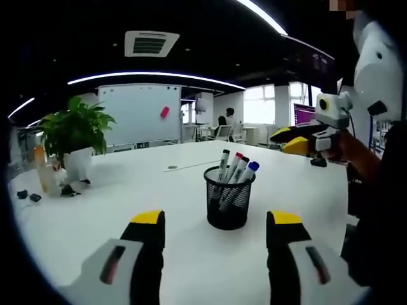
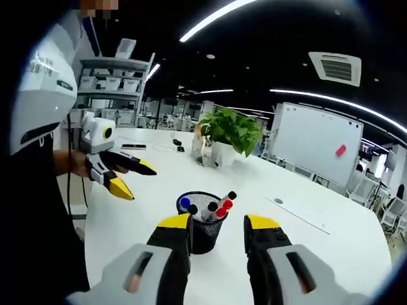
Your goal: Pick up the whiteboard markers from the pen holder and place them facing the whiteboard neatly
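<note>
1. You are working over a wide white table [image 1: 191, 254] in an open office with a dark ceiling, strip lights and a square air vent [image 1: 151, 43]. A whiteboard [image 1: 138, 114] with a pink eraser [image 1: 165, 112] stuck on it stands beyond the far edge of the table.
2. The black mesh pen holder [image 1: 228, 198] stands near the middle of the table, upright, with the whiteboard markers [image 1: 236, 170] leaning in it, caps up: black, red and blue ones show.
3. Your left gripper [image 1: 216, 223] hangs low over the near side of the table, jaws spread wide, nothing between them; the holder sits just ahead of the gap.
4. Your right gripper [image 2: 217, 226] likewise has its jaws apart and empty, with the holder partly behind its left jaw.
5. The right gripper view shows you storage shelves [image 2: 113, 79] behind the person, and chairs [image 2: 395, 206] off the far right edge.
6. The left gripper view shows you a person [image 1: 229, 118] seated far back, and small dark items [image 1: 28, 196] near the left edge.
7. A potted plant [image 1: 74, 136] and an orange bottle [image 1: 42, 168] stand toward the left far corner, well apart from the holder.
8. A thin cable [image 1: 191, 165] lies between the holder and the far edge.
</note>
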